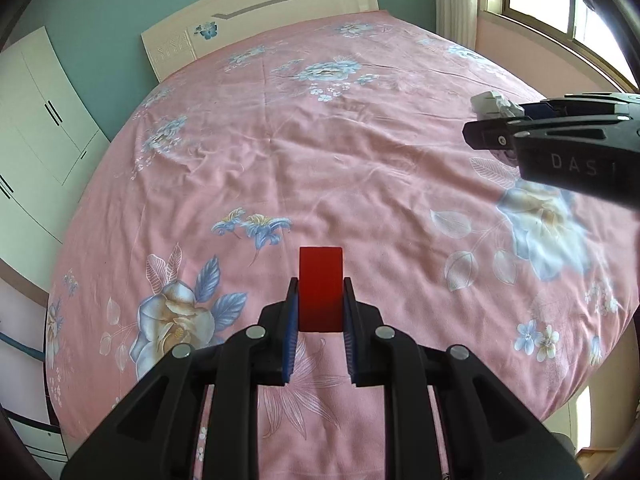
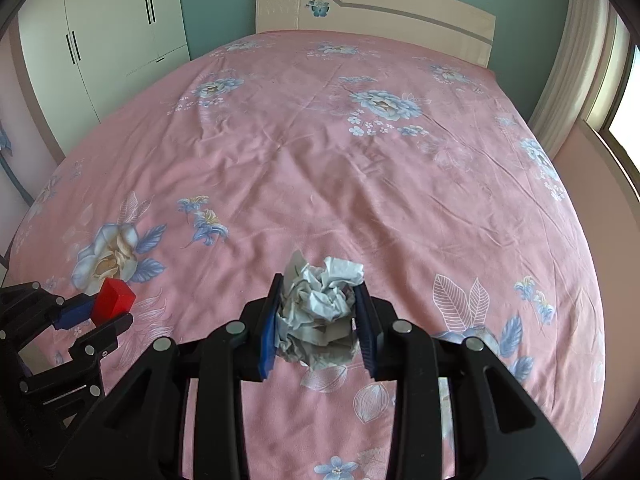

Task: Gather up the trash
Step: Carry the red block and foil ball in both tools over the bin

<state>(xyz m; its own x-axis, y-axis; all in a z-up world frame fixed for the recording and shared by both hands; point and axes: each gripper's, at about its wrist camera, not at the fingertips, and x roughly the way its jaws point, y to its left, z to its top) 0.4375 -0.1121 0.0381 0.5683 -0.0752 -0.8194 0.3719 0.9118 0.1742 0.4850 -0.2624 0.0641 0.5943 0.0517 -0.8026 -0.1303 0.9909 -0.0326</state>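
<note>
My left gripper (image 1: 320, 286) is shut on a red block (image 1: 321, 288), held above the pink flowered bedspread (image 1: 320, 140). The same block (image 2: 114, 300) and left gripper (image 2: 96, 314) show at the lower left of the right wrist view. A crumpled ball of white paper (image 2: 320, 308) sits squeezed between the blue pads of my right gripper (image 2: 318, 292), also lifted off the bed. In the left wrist view the right gripper (image 1: 486, 120) reaches in from the right edge with the paper ball (image 1: 496, 105) at its tip.
The bed's cream headboard (image 2: 376, 12) stands against a teal wall. White wardrobe doors (image 2: 108, 28) are at the left. A curtain (image 2: 576, 68) and window (image 1: 560, 4) lie to the right of the bed.
</note>
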